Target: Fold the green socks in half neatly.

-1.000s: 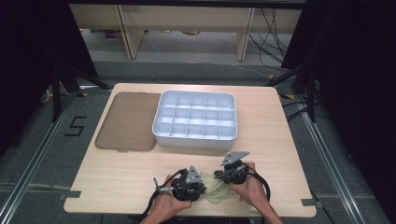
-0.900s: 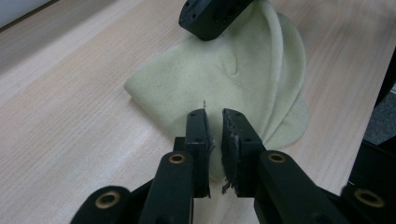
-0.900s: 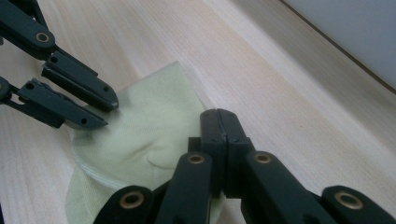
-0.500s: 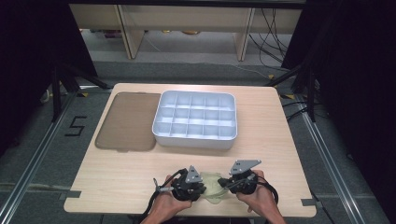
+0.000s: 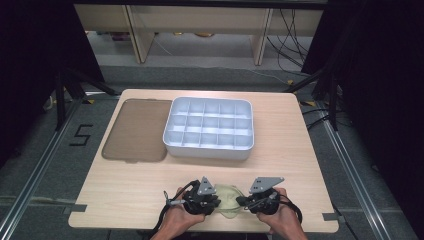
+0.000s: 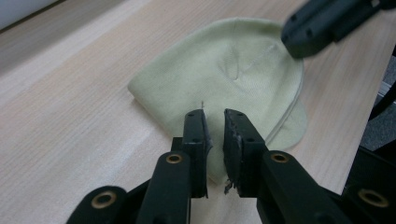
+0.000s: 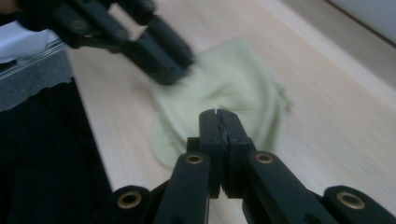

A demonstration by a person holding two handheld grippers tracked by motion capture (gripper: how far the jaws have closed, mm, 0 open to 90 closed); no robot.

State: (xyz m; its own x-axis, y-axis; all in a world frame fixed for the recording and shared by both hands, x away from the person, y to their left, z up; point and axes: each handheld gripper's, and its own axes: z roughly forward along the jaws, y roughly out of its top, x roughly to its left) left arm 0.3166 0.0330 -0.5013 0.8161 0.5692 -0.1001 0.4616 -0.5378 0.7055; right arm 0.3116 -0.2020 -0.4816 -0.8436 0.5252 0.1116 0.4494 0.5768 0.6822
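Observation:
A pale yellow-green cloth (image 5: 228, 200) lies flat on the wooden table near its front edge, between my two grippers. My left gripper (image 5: 218, 202) points right at the cloth's left edge. In the left gripper view its jaws (image 6: 214, 116) stand over the cloth (image 6: 233, 70) with a narrow gap; they have just been opening slightly, and nothing is pinched between them. My right gripper (image 5: 241, 201) points left at the cloth's right edge. The right gripper view shows its jaws (image 7: 218, 114) shut tight just above the cloth (image 7: 233, 79), with a stray thread at the tip.
A white tray (image 5: 207, 151) divided into several compartments stands at mid-table. A flat brown lid (image 5: 135, 130) lies to its left. The table's front edge runs just under my hands. Dark frames and floor surround the table.
My right gripper has moved to the right, away from the left gripper. The left gripper and the cloth have stayed in place.

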